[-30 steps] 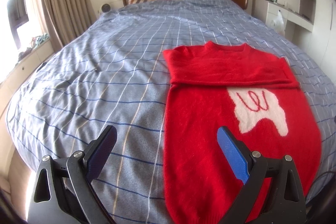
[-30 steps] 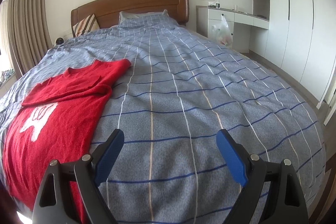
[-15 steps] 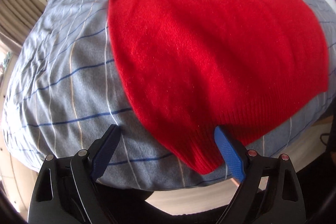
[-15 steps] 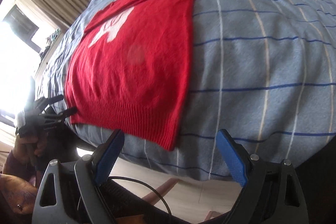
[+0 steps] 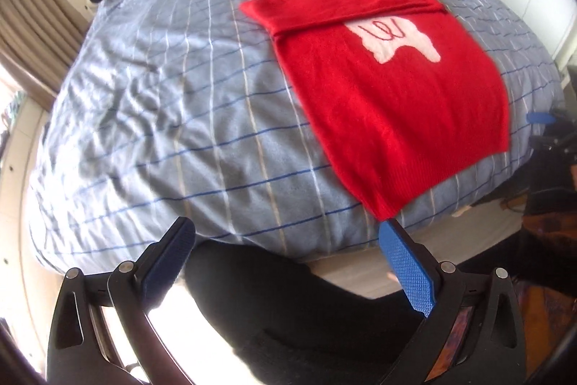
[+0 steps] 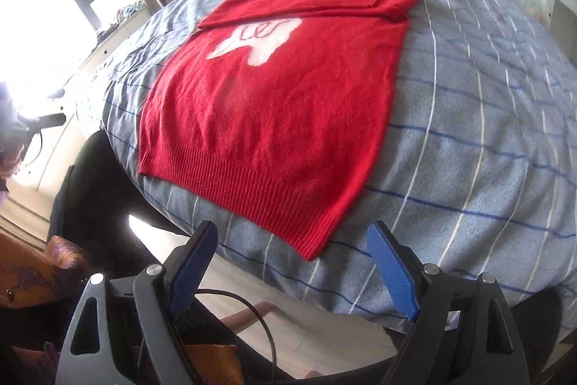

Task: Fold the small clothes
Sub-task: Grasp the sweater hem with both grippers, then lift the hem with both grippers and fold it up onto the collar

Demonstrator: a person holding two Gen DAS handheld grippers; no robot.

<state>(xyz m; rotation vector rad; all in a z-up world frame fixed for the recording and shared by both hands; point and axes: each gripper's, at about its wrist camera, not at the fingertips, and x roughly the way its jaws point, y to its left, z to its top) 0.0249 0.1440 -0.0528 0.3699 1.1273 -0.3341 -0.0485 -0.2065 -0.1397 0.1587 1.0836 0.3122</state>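
Both grippers have pulled back off the bed's foot edge since half a second ago. The left gripper (image 5: 285,255) and right gripper (image 6: 292,257) hang wide open, holding nothing, each just short of 1 hem corner. The sweater (image 6: 274,103) lies flat near the bed's (image 5: 162,103) foot edge, sleeves folded across the chest. The hem fold is probably next.

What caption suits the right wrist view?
Open right gripper hovers near the hem of a red sweater on a striped bed.
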